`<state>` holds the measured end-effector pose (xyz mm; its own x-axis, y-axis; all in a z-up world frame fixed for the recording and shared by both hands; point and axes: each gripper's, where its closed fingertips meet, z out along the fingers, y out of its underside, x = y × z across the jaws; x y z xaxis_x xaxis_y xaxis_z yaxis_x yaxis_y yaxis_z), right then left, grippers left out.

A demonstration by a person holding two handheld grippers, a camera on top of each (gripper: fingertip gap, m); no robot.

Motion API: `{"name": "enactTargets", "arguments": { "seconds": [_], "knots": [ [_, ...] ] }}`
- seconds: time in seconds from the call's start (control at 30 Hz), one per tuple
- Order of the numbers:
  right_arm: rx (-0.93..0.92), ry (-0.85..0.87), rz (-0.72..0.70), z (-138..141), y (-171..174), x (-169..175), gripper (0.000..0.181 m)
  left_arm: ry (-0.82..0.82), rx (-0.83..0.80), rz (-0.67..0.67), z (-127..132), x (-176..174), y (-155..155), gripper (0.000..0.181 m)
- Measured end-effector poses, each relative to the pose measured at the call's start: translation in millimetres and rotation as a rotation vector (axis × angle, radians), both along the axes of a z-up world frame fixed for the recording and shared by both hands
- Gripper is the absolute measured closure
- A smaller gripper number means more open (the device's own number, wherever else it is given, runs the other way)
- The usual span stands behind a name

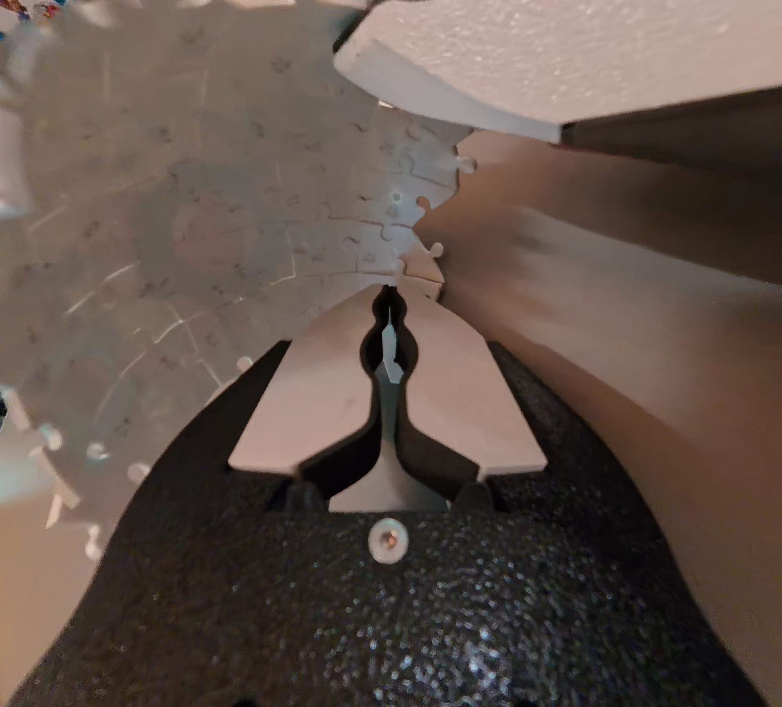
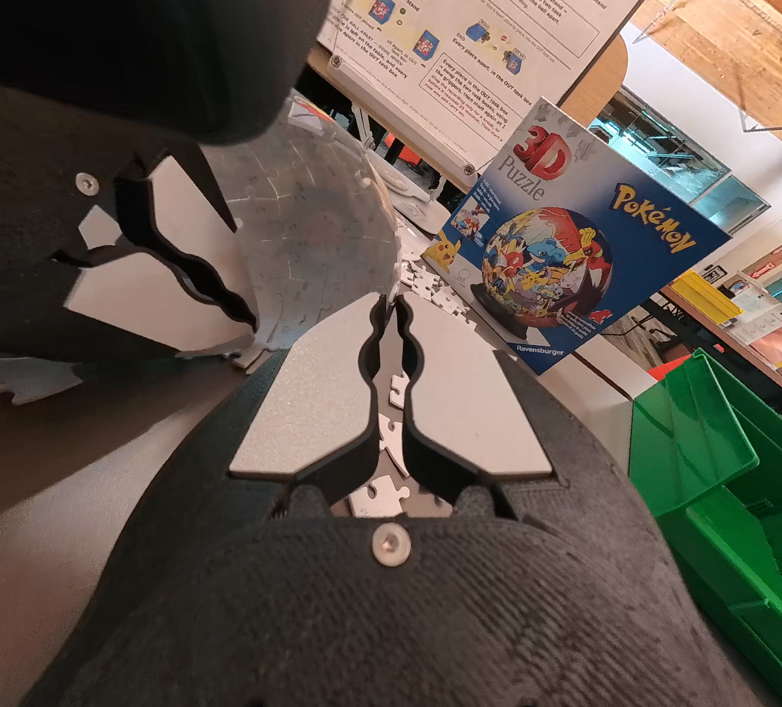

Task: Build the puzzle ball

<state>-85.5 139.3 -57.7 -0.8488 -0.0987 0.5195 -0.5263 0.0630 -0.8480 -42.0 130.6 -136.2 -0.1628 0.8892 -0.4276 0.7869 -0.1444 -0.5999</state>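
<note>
The partly built puzzle ball (image 1: 203, 187) is a curved shell of joined pieces, seen from its pale inner side. It fills the left of the left wrist view. My left gripper (image 1: 388, 294) is shut on the shell's rim. In the right wrist view the shell (image 2: 309, 221) rises behind both grippers. My right gripper (image 2: 391, 302) is shut at its right rim edge. I cannot tell whether it pinches the rim or a single piece there. The left gripper (image 2: 254, 324) grips the lower rim. The right gripper (image 1: 351, 15) shows large at the top right of the left wrist view.
Loose white pieces (image 2: 436, 288) lie on the table (image 2: 63, 517) beside and under my right gripper. The colourful puzzle box (image 2: 571, 246) stands behind them. Green bins (image 2: 719, 475) stand at the right. An instruction sheet (image 2: 465, 9) hangs at the back. One gripper's finger ends stand about 9 cm off the other's.
</note>
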Motion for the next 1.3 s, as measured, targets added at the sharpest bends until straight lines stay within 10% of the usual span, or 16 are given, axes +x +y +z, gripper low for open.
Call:
{"name": "enactTargets", "arguments": {
  "seconds": [0.7, 1.07, 1.3],
  "knots": [
    [0.013, 0.003, -0.004, -1.7, -0.6, -0.7, 0.176, -0.13, -0.048, -0.145, -2.0, -4.4, 1.2, 0.181],
    [0.011, 0.013, -0.025, -2.0, -0.2, -4.1, 0.176, 0.17, 0.054, 0.022, 26.2, 14.1, -5.0, 0.181],
    [-0.006, 0.02, -0.011, 0.0, 0.0, -1.3, 0.176, 0.073, 0.105, 0.02, 5.6, 18.4, 1.1, 0.181]
  ]
}}
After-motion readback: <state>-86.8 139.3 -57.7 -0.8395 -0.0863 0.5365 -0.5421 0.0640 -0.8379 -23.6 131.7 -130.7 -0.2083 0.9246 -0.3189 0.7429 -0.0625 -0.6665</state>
